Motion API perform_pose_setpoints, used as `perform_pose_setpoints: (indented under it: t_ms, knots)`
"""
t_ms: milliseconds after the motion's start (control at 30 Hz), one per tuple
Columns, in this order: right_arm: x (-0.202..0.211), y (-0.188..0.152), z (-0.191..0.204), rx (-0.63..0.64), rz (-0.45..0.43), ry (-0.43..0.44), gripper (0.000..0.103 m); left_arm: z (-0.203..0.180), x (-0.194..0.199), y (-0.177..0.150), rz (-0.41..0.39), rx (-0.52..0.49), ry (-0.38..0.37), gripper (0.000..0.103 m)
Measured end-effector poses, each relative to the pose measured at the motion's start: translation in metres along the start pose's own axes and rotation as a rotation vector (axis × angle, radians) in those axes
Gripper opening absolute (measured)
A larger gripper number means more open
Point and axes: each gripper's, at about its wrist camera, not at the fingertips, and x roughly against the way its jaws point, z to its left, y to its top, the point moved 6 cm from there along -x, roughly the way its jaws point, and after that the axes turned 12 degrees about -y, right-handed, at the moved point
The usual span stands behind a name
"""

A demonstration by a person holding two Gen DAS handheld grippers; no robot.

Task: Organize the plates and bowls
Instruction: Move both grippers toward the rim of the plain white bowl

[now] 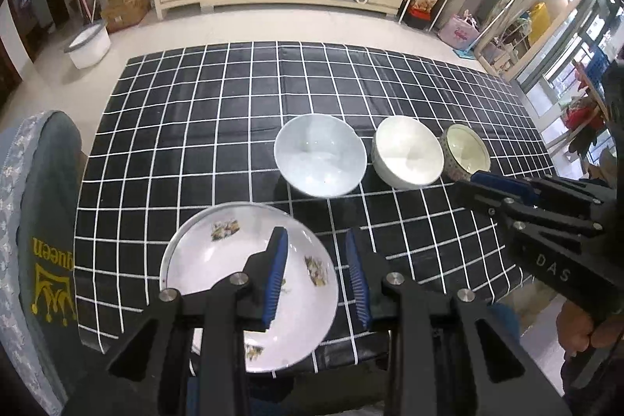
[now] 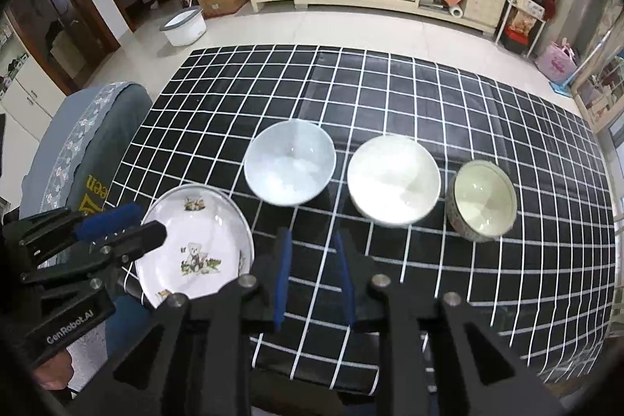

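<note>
A white plate [image 1: 218, 268] [image 2: 195, 244] with bear prints lies at the near left of the table. Behind it three bowls stand in a row: a pale blue bowl [image 1: 319, 158] [image 2: 290, 162], a white bowl [image 1: 407, 153] [image 2: 394, 180] and a small patterned bowl [image 1: 466, 153] [image 2: 483, 205]. My left gripper [image 1: 316, 232] [image 2: 150, 221] hovers over the plate's right rim, slightly open, with nothing gripped. My right gripper [image 2: 312, 234] [image 1: 474, 184] hangs above bare cloth in front of the blue and white bowls, slightly open and empty.
A black tablecloth [image 1: 234, 104] with a white grid covers the table. A chair [image 1: 43, 240] with a blue-grey cover stands against the left side. A person's hand [image 1: 577, 326] holds the right gripper's handle. A white tub [image 2: 183, 24] sits on the floor beyond.
</note>
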Motion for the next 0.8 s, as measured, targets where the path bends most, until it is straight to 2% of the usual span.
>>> perform_pose_setpoints:
  t_ms: [100,267,433,633,800]
  knots:
    - [-0.013,0.013,-0.002,-0.01,0.037,0.033,0.032,0.007,-0.009,0.016,0.007,0.012,0.017,0.029]
    - [-0.035,0.029,-0.004,0.003,0.081,0.038,0.033,0.017,-0.031,0.041,0.038,0.025,0.057,0.029]
    - [-0.062,0.043,-0.002,-0.013,0.145,0.086,0.033,0.027,-0.054,0.055,0.08,0.066,0.022,0.029]
    - [-0.099,0.059,-0.007,-0.027,0.209,0.082,0.033,0.047,-0.085,0.068,0.13,0.146,-0.028,0.029]
    - [-0.128,0.068,-0.006,-0.039,0.248,0.092,0.033,0.06,-0.112,0.074,0.157,0.164,-0.012,0.029]
